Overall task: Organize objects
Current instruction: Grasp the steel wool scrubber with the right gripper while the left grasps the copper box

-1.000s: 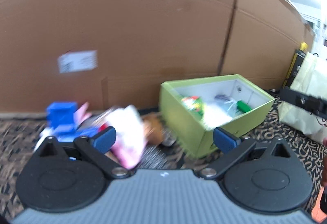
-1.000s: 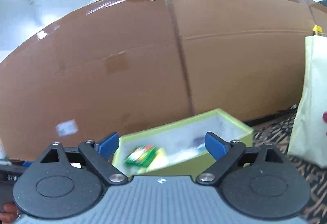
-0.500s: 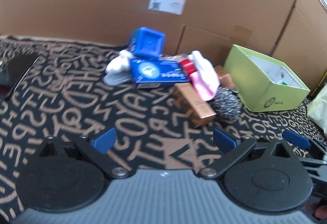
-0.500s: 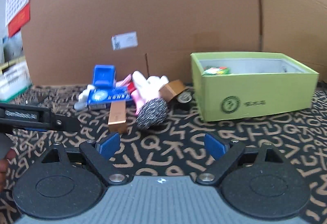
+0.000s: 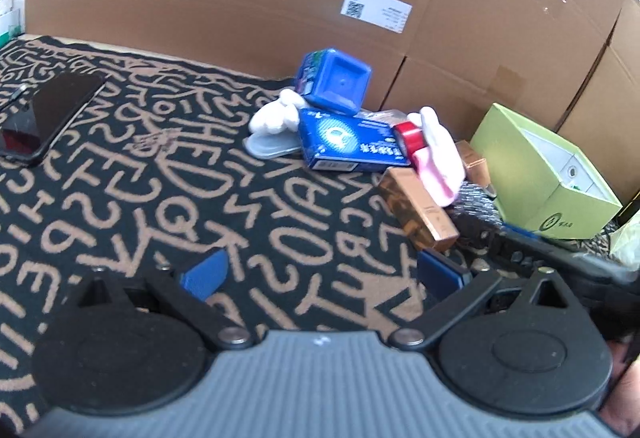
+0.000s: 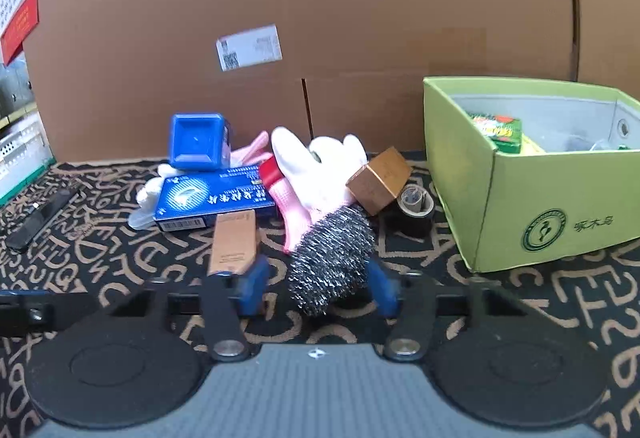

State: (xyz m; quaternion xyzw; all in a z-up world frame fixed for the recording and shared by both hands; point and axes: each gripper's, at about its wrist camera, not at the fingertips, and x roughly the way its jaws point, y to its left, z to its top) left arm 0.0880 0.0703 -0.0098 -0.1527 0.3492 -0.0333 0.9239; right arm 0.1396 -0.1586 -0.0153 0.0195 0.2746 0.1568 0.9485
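Right gripper (image 6: 316, 284) is closing around the steel scrubber (image 6: 330, 258), maybe touching it already. Left gripper (image 5: 320, 274) is spread wide, holding nothing. Green box (image 6: 532, 198) hides its contents.

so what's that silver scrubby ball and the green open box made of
The silver ball-shaped scourer looks like coiled steel wire: shiny, bristly, tangled strands. The light green open box looks like matte cardboard with a pale lining, with thin, sharply folded walls and a printed logo.
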